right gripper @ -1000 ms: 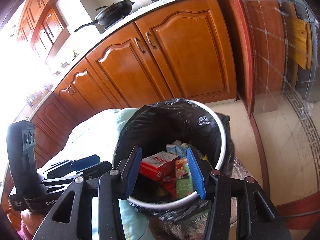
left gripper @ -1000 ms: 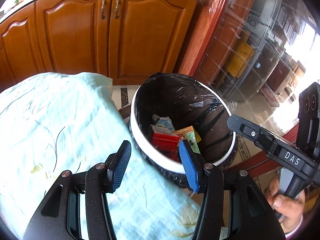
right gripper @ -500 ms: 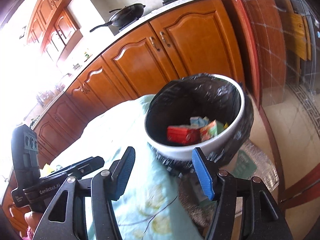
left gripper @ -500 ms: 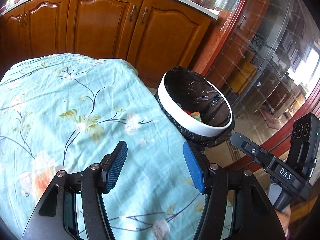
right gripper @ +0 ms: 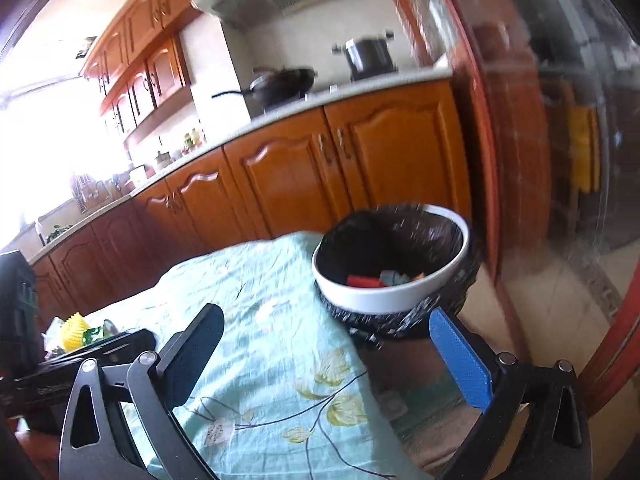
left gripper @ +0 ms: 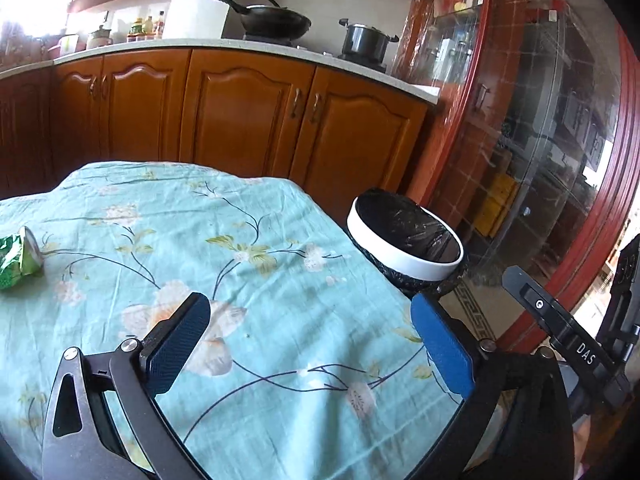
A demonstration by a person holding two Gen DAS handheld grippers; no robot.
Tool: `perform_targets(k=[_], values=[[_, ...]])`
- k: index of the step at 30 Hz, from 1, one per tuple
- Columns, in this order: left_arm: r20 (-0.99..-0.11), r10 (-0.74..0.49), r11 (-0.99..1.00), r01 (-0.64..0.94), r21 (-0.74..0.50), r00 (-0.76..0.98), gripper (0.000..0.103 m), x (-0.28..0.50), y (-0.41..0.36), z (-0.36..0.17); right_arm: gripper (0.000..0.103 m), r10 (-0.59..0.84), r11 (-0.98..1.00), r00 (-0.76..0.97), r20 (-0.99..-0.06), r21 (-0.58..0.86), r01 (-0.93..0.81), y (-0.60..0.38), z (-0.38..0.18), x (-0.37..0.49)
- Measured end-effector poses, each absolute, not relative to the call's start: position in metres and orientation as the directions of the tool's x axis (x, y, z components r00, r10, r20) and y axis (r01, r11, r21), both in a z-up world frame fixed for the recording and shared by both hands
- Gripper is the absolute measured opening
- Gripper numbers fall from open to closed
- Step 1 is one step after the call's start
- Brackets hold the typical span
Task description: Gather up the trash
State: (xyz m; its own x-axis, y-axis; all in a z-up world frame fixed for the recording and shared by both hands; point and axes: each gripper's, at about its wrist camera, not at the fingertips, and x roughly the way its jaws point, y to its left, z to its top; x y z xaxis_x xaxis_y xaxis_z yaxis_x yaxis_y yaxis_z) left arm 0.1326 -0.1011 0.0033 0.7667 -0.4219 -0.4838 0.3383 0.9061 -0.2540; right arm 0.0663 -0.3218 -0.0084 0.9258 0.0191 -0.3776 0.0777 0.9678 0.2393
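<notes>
The bench (left gripper: 280, 280) wears matt, creased cotton-like cloth with a floral print. The bin (left gripper: 404, 256) has a smooth glossy white plastic rim and a crinkly shiny black liner (left gripper: 412, 228). A crushed can (left gripper: 20, 256) looks metallic. The cabinets (left gripper: 240, 120) are glossy varnished wood.

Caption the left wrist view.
Empty left hand-held gripper opening over floral tablecloth, crushed green can left, lined bin right.
</notes>
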Motion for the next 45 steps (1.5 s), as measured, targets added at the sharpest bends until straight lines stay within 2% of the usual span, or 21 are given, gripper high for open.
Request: perform_targets(k=[3,14,36,45], values=[[-0.465,-0.397,0.917,0.321,-0.235,0.791,0.103,0.126,-0.094,0.005,0.103,0.014,0.972,0.937,-0.35,0.223,0.069,-0.318,-0.006,0.057],[-0.439,-0.3,0.953,0.282,-0.109,0.847,0.103,0.096,-0.092,0.0,0.103,0.021,0.974,0.928,-0.372,0.216,0.065,-0.307,-0.016,0.044],[-0.414,-0.206,0.978,0.203,-0.052,0.886,0.103,0.057,-0.08,-0.018,0.103,0.038,0.989,0.935,-0.353,0.144,0.015,-0.273,-0.033,0.024],[-0.431,-0.195,0.98,0.196,-0.044,0.881,0.103,0.054,-0.079,-0.026,0.103,0.038,0.992,0.944,-0.328,0.128,0.005,-0.263,-0.038,0.019]])
